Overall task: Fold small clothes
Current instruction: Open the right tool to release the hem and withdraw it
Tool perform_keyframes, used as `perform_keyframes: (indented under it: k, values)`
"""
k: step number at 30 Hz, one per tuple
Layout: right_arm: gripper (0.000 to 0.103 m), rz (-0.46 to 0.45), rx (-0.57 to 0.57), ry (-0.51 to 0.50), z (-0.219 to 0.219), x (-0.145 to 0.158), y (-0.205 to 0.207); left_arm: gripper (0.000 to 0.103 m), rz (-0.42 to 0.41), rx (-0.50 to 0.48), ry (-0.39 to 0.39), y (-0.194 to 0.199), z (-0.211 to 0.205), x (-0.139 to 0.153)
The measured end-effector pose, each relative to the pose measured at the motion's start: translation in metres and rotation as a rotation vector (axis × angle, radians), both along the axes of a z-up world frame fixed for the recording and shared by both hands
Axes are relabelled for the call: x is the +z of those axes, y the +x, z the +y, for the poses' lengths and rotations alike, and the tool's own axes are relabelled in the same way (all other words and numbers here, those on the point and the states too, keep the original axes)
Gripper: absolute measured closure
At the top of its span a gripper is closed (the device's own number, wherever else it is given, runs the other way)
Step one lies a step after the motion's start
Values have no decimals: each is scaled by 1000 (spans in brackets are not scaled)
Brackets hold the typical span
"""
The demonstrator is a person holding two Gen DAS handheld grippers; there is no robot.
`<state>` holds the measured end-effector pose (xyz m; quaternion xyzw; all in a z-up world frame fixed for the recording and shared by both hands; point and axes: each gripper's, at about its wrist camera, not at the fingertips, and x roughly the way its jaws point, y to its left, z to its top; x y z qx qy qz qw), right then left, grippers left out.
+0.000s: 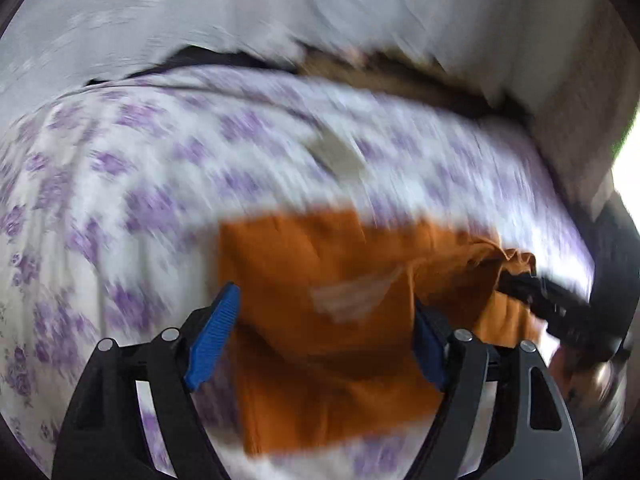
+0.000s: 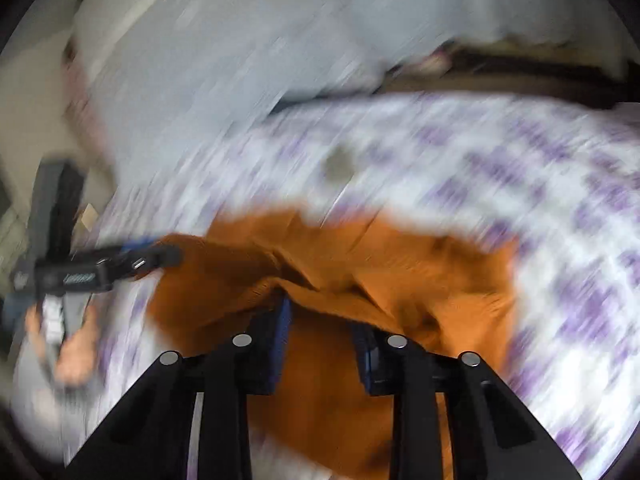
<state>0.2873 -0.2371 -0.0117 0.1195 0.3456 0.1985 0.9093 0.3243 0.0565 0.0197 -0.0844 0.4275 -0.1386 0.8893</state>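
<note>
An orange garment (image 1: 340,320) lies on a bed with a white sheet printed with purple flowers (image 1: 140,184). My left gripper (image 1: 324,320) is open, its blue pads wide apart just above the garment's left part. In the left wrist view my right gripper (image 1: 520,284) reaches in from the right and meets a bunched corner of the cloth. In the right wrist view the orange garment (image 2: 400,280) drapes over my right gripper (image 2: 320,320), hiding the fingertips; the pads stand a little apart with cloth between them. My left gripper also shows in the right wrist view (image 2: 160,256) at the garment's left edge. Both views are motion-blurred.
A small grey-brown patch (image 1: 340,156) lies on the sheet beyond the garment. A pale grey pillow or bedding (image 1: 240,12) lies along the far side of the bed. A dark gap (image 1: 400,80) runs behind the mattress. The person's hand (image 2: 76,352) holds the left gripper.
</note>
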Motion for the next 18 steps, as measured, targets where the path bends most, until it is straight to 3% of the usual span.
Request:
perform_keyframes:
  k: [2, 4, 9, 14, 17, 18]
  values:
    - [70, 0, -26, 52, -11, 1, -1, 27, -8, 32, -79, 4, 12, 6]
    - [69, -5, -10, 55, -15, -3, -12, 27, -14, -12, -104, -7, 12, 5]
    - [64, 23, 5, 33, -9, -13, -10, 26, -36, -84, 97, -25, -27, -12]
    - [64, 58, -23, 76, -11, -16, 7, 26, 62, -9, 152, 13, -37, -34]
    - [56, 104, -61, 126, -21, -23, 27, 26, 106, 45, 191, 36, -38, -47]
    - [54, 117, -80, 115, -23, -29, 34, 21, 106, 72, 212, 40, -36, -51]
